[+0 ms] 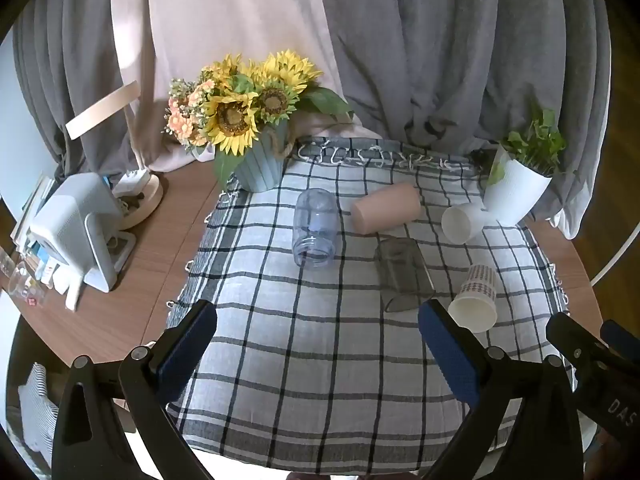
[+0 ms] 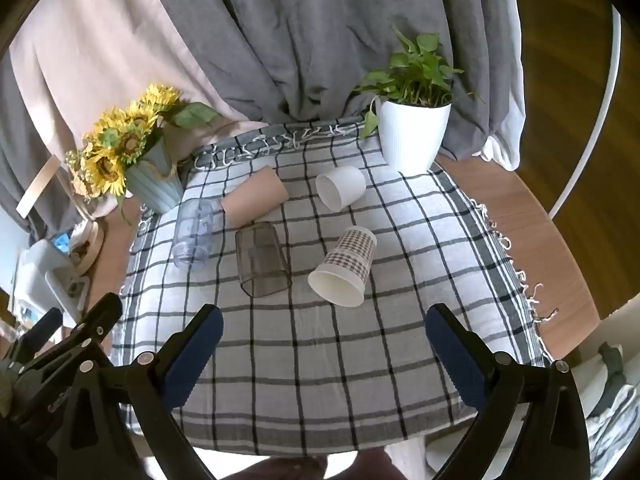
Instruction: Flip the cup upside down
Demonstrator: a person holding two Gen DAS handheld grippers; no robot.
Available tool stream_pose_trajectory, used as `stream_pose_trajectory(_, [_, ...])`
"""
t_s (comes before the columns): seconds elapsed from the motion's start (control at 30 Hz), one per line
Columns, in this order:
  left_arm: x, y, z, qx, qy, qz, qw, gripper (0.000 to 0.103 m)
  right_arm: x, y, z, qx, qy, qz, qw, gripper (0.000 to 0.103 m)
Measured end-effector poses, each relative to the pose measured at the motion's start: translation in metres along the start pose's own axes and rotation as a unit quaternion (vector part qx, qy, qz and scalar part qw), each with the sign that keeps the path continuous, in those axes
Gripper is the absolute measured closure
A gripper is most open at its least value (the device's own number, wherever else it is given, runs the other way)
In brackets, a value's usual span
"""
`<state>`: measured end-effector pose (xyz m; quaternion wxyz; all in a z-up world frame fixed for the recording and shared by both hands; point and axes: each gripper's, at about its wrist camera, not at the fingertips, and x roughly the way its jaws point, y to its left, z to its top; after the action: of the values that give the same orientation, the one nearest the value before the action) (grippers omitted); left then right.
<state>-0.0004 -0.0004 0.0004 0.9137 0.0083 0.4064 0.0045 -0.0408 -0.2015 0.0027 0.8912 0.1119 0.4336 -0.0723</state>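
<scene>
Left gripper point(image 1: 318, 346), black w/ blue pads, hangs over the near part of the cloth w/ jaws spread wide, nothing btwn them; right gripper point(image 2: 324, 344), same build, is likewise wide open & empty, just beside it on its right. Both sit above the grey-and-white checked cloth w/ fringed edges point(image 2: 320, 380) that covers the middle of the round brown wooden table point(image 2: 520, 216). Five cups lie on their sides on that cloth, all apart from the grippers. Nearest the right gripper: the paper cup w/ brown check pattern point(image 2: 346, 266), mouth toward the cameras. Left of it, the smoky-grey see-through plastic cup point(image 2: 260, 260), mouth also facing near side. Further left, the clear bluish plastic jar-shaped cup point(image 2: 194, 234), mouth toward the near side. Behind the grey one & touching or nearly so, can't tell which, the pale pink plastic cup point(image 2: 256, 196). To its right, near the back, the plain white paper cup point(image 2: 340, 188), mouth front-left. At the back right corner stands a white ribbed pot w/ a green leafy plant point(image 2: 412, 136), upright; back left, a pale blue ribbed pot of sunflowers point(image 2: 154, 184). Grey and beige curtains point(image 2: 280, 40) hang behind. Far left on the bare table, a white boxy device point(image 1: 76, 228).
</scene>
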Motion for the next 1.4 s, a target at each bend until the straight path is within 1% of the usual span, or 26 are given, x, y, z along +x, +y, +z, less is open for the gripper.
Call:
stream_pose_trajectory(0.23, [-0.0012, -0.0005, -0.0001, -0.003, 0.003, -0.012, 0.9999, 0.000, -0.0007, -0.0007, 0.0011, 0.002, -0.002, 0.003, 1.000, 0.001])
stream_pose_trajectory(0.4, [-0.0057, -0.0044, 0.0032, 0.005, 0.001, -0.009, 0.9999, 0.000, -0.0009, -0.0011, 0.0017, 0.002, -0.003, 0.002, 1.000, 0.001])
stream_pose_trajectory(0.43, [0.0017, 0.0009, 0.0018, 0.001, 0.004, -0.010, 0.9999, 0.000, -0.0012, -0.0010, 0.0017, 0.002, -0.003, 0.002, 1.000, 0.001])
stream_pose_trajectory(0.6, [0.0003, 0.0023, 0.0061, 0.008, 0.005, -0.014, 0.9999, 0.000, -0.0015, -0.0004, 0.0020, 0.001, -0.006, 0.001, 1.000, 0.001])
stream_pose_trajectory(0.9, [-0.0017, -0.0026, 0.0076, 0.012, 0.003, -0.011, 0.9999, 0.000, -0.0016, 0.0008, -0.0059, 0.000, -0.006, 0.002, 1.000, 0.001])
stream_pose_trajectory(0.97, [-0.0025, -0.0029, 0.0072, 0.012, 0.002, -0.010, 0.9999, 0.000, -0.0033, 0.0006, 0.0013, 0.000, -0.006, 0.002, 1.000, 0.001])
stream_pose_trajectory(1.4, [-0.0008, 0.0003, 0.0019, 0.010, 0.004, -0.009, 0.9999, 0.000, -0.0036, 0.0021, -0.0015, -0.001, -0.006, 0.002, 1.000, 0.001])
